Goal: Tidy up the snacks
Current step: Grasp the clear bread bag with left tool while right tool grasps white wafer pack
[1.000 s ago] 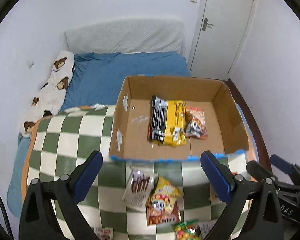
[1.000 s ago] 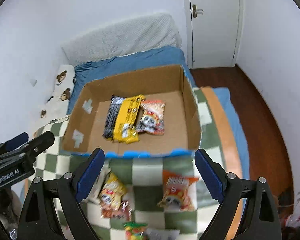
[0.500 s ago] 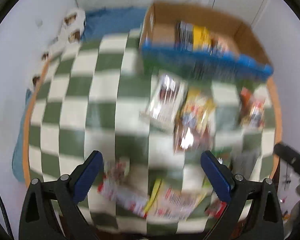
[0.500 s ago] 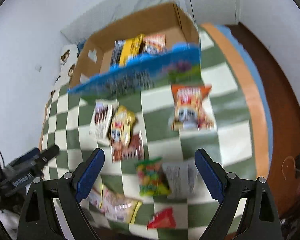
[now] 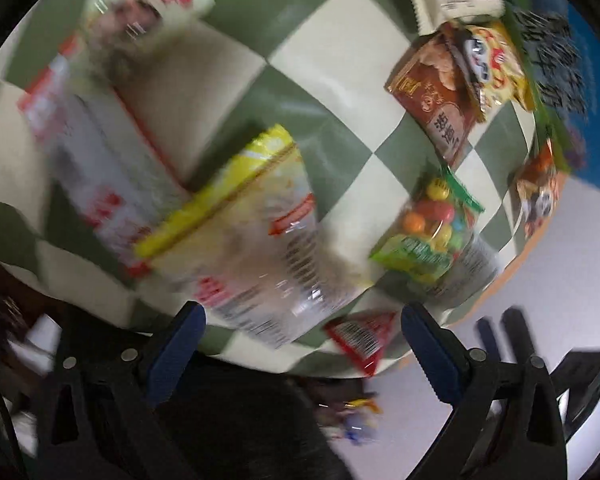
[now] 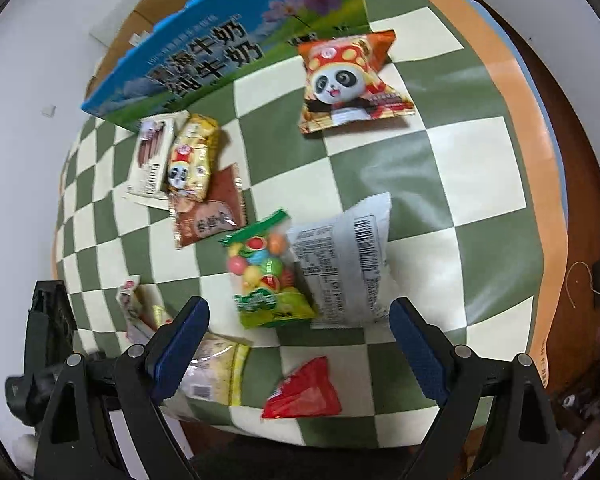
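Fingers (image 6: 418,344) spread wide above green candy bag (image 6: 266,276), blurred.

Large dark Chinese characters on the blue side of my cardboard box (image 6: 220,56) end in 牛奶. The brown snack packet (image 5: 440,108) carries Chinese print I cannot read.

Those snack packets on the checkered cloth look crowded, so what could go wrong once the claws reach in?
1. The green bag of coloured candies overlaps the white packet with a barcode, so the open right claw might drag both.
2. The small red packet lies near the cloth's edge and could be nudged off.
3. The left wrist view is blurred, so the open left claw may land badly on the yellow-edged clear bag.
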The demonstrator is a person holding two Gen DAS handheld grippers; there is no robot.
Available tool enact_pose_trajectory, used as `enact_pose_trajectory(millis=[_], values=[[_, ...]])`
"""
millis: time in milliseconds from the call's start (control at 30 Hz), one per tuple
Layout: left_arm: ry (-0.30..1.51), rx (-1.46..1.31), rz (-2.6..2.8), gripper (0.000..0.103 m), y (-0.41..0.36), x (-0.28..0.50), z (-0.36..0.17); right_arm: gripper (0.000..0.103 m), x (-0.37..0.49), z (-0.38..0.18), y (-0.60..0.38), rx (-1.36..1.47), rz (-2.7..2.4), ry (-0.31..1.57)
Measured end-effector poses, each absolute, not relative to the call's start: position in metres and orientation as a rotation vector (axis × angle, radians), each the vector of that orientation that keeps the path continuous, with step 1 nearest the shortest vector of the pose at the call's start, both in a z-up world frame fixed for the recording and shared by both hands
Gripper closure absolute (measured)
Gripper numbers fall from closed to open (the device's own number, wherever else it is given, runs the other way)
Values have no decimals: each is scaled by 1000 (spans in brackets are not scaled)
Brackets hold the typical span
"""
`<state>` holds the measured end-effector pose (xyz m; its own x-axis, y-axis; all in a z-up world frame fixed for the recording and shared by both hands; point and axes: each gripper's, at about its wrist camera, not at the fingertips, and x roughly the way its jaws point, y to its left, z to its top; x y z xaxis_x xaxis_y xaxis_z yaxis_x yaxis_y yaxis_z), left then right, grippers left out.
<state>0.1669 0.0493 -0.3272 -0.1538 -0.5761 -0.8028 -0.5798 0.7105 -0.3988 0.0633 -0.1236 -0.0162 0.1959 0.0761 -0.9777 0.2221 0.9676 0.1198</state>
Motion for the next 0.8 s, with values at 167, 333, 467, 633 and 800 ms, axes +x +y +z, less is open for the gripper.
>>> enact_pose_trajectory(millis=[167, 333, 467, 633, 800], values=[[1782, -951, 90, 22, 42, 170, -346, 9, 66, -26, -133, 245, -130, 1379], [1715, -643, 78, 43, 28, 190, -334, 10, 74, -37, -141, 208, -147, 1378], [1633, -267, 1, 44, -4, 212, -320, 18, 83, -55, -141, 176, -137, 1407], [1575, 21, -49, 44, -36, 220, -317, 45, 84, -77, -147, 163, -132, 1448], [1589, 48, -56, 42, -54, 206, -324, 48, 67, -77, -157, 146, -129, 1485]])
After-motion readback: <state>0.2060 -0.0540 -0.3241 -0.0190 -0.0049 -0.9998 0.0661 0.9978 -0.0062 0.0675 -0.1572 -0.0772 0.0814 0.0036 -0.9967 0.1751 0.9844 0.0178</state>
